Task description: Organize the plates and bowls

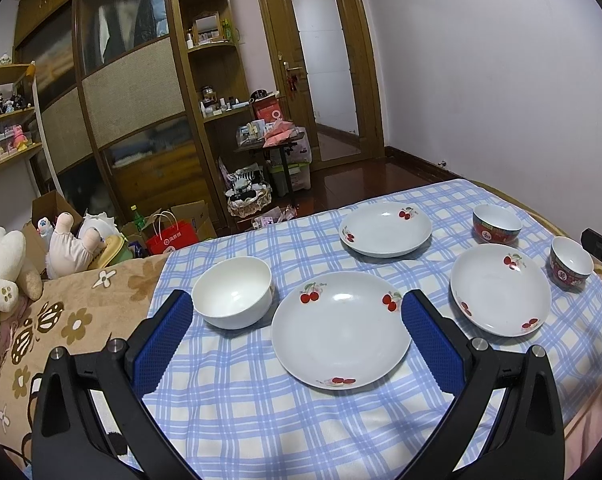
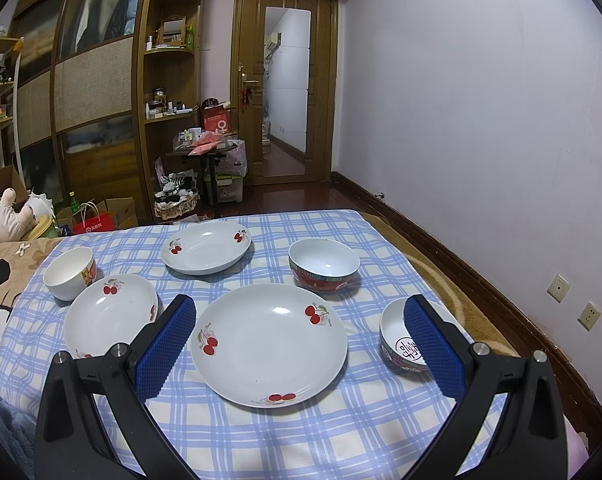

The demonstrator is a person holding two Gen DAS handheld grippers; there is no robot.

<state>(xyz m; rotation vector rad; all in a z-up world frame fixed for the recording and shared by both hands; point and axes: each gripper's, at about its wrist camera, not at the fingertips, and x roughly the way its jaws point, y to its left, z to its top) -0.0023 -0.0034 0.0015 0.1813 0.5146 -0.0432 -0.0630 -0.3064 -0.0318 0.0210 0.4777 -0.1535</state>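
**Six dishes spread out on the checked cloth, both grippers empty above them**

Three white plates with red cherry prints and three bowls lay apart from one another on a blue-and-white checked cloth (image 1: pixel 237 412).

The left gripper (image 1: pixel 297 334) hung over the near left part of the cloth with its blue padded fingers (image 1: pixel 163 344) spread wide and nothing between them. Below that gap lay the nearest plate (image 1: pixel 341 330), flat on the cloth. Just to its left stood a plain white bowl (image 1: pixel 233 292), upright and close to the plate's rim. A second cherry plate (image 1: pixel 501 290) lay to the right, and a third (image 1: pixel 385 228) lay farther back toward the cloth's far edge. Two bowls with red patterned outsides stood along the right side: the larger one (image 1: pixel 497 224) at the back, the smaller (image 1: pixel 571 262) nearer, just beside the right-hand plate.

The right gripper (image 2: pixel 301 334) was likewise released, its fingers (image 2: pixel 433 346) wide apart and holding nothing. In its view the right-hand plate (image 2: pixel 269 344) sat under the gap, the small red bowl (image 2: pixel 401 344) partly hidden behind the right finger, and the larger red bowl (image 2: pixel 324 264) beyond it.

A brown flowered blanket (image 1: pixel 73 320) lay beside the cloth on the left, with soft toys (image 1: pixel 5 268) past it. A wooden wardrobe (image 1: pixel 129 92) and a door (image 1: pixel 325 64) stood at the back of the room.
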